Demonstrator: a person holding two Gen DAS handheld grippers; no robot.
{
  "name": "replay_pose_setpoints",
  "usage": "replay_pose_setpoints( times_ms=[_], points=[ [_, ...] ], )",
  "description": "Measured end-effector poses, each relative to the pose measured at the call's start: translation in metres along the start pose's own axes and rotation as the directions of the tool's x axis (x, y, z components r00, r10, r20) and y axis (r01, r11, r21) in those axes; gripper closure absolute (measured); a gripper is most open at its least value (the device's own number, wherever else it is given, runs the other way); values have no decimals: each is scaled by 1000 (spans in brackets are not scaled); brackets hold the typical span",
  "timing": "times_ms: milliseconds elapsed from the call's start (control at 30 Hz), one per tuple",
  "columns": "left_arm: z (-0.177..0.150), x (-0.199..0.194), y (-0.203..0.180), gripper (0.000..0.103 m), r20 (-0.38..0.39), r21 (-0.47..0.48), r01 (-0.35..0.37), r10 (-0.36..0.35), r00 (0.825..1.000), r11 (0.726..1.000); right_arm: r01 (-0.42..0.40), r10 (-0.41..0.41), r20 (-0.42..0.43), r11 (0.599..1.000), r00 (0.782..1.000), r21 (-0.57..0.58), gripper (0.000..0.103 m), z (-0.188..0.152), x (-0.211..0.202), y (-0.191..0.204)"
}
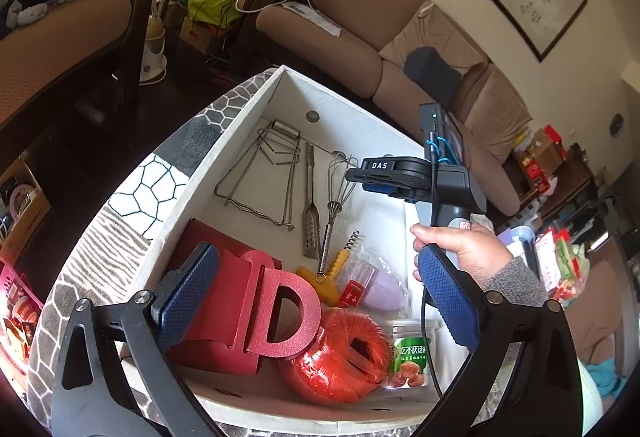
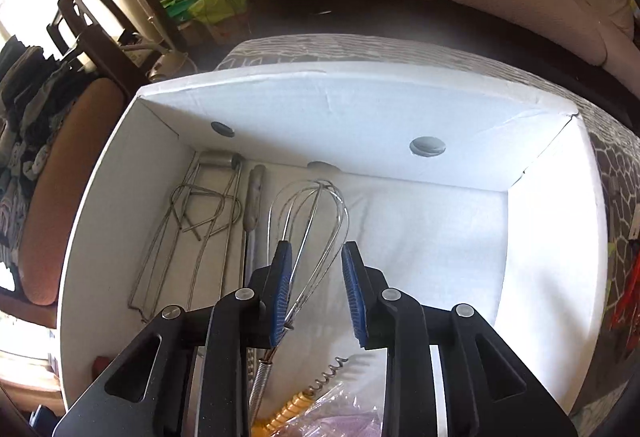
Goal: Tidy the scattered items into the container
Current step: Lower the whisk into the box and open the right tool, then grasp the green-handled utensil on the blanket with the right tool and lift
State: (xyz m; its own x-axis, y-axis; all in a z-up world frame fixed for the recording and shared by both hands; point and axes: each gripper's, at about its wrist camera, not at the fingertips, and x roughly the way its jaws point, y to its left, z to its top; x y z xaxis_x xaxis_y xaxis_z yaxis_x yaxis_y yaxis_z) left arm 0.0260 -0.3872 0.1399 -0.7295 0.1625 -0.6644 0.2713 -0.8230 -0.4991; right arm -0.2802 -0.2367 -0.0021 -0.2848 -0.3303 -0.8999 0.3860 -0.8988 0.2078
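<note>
Presently, right gripper (image 2: 316, 289) jaws part-open over the whisk (image 2: 310, 221) in the white box (image 2: 360, 105); left gripper (image 1: 316, 301) wide open, empty.

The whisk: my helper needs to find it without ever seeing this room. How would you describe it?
Look in the white box on the patterned cloth. Along its floor lie metal utensils: a wire rack, a slotted spatula, then the whisk. Only it has a balloon of looped wires and a coiled-spring handle.

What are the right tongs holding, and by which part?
Nothing. The right tongs stand open over the wire balloon whisk, its loops between the pads but not pinched; it lies in the white cardboard box.
</note>
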Motion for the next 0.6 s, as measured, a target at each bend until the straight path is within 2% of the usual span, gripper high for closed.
replay_pose_setpoints(
  times_ms=[133, 233, 333, 433, 567, 600],
  points=[
    [-3, 4, -8, 3, -18, 39, -28, 28, 999, 999, -6, 6, -39, 1000, 999, -2, 68, -7, 18, 7],
    [-5, 10, -12, 3, -37, 59, -34, 36, 999, 998, -69, 71, -49, 996, 996, 50, 68, -8, 26, 7],
    [-6, 12, -18, 3, -43, 74, -34, 37, 998, 997, -36, 37, -46, 999, 998, 38, 68, -8, 24, 10],
    [-8, 13, -26, 3, -45, 85, -19, 22, 999, 996, -4, 3, -33, 1000, 999, -24, 67, -11, 7, 12],
    [-13, 13, -44, 3, -51, 121, 18, -12, 999, 992, -49, 50, 15, 997, 999, -62, 49, -18, -44, -1],
    [-15, 14, -49, 3, -55, 130, 34, -28, 998, 991, -50, 53, 39, 996, 998, -77, 47, -21, -62, -6]
  ],
)
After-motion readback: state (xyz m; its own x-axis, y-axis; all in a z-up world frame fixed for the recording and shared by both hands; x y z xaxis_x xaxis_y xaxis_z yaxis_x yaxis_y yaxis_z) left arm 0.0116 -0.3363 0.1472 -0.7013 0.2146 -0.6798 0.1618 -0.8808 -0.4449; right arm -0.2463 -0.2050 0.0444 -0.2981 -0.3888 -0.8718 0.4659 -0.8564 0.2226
